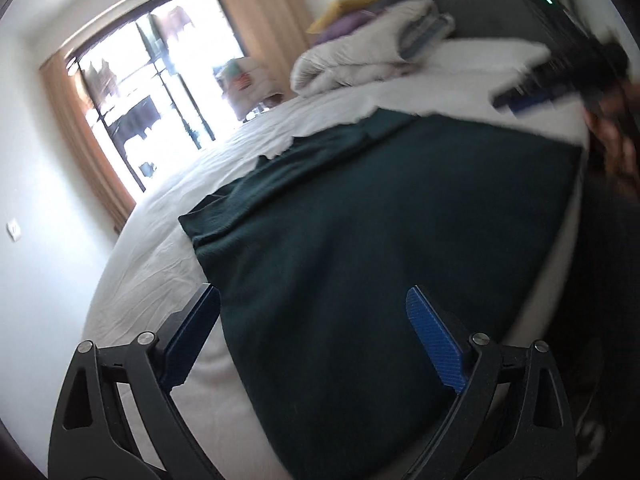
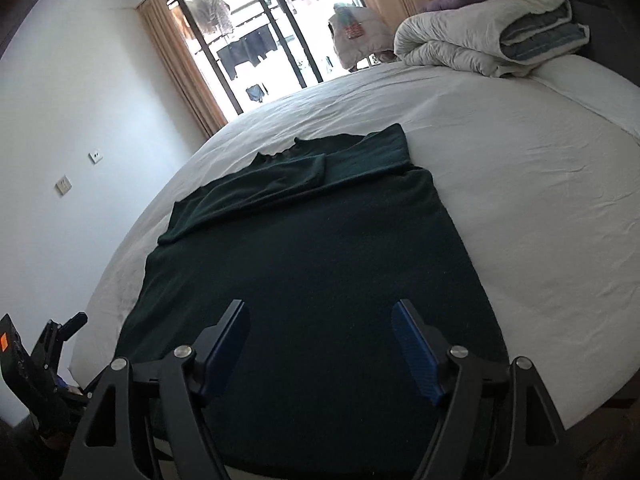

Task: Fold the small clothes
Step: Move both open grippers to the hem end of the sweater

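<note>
Blue pads fill the bottom of both frames, and both pairs of jaws stand wide apart with nothing between them. Left gripper [image 1: 314, 340] hangs over the lower edge of the sweater [image 1: 380, 220], its left finger over bare white sheet and its right finger over dark cloth. Right gripper [image 2: 320, 344] sits squarely over the sweater [image 2: 312, 260], both fingers above the fabric.

Biggest thing first: the bed [image 2: 520, 200] spreads across both views, and the dark green sweater lies flat on it, centre frame. In the right view its long axis runs from the bottom edge up toward the window [image 2: 256, 40], with both sleeves already folded across the chest at upper centre. So the near hem lies right under the fingers and the collar end lies far up the frame. My read: the next fold needs that near hem, and both grippers hang about equally close to it, the left toward the garment's left side.

Folded duvet [image 2: 492, 40] sits at upper right, well apart from the sweater. Smallest last: an orange sticker [image 2: 5, 340] on the left gripper's body at lower left, no writing readable. No brand or label shows on the sweater.
</note>
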Demonstrator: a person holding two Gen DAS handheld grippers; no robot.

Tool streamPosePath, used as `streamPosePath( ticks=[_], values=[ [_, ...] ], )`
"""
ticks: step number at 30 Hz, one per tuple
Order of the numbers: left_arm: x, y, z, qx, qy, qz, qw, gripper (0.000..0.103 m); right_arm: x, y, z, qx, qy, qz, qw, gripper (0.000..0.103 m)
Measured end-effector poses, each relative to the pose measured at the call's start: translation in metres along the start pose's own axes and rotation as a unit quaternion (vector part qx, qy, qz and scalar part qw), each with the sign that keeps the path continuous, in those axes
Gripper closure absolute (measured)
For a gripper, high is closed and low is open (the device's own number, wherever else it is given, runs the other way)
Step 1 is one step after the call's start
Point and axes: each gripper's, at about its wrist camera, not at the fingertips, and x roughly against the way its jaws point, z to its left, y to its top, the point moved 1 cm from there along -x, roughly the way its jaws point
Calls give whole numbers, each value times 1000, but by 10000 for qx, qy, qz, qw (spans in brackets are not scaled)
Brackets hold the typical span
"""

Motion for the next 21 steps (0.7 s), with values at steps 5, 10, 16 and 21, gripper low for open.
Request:
streamPosePath(
  ticks=[5, 10, 16, 21],
  values=[
    [23, -44, -33, -769, 243, 164, 9966, 7, 10, -19, 17, 397, -91, 21, 9992, 27],
    [27, -71, -52, -1497, 434, 158, 9876, 7, 9, -30, 25, 495, -77, 143, 9986, 27],
    [21, -89, -68, -2132, 728, 97, 9742, 5, 13, -32, 26, 567, -183, 117, 9982, 27],
    [21, -92, -65, -2053, 790, 43, 9755, 19, 20, -34, 27, 647, -300, 105, 9974, 28]
  ],
)
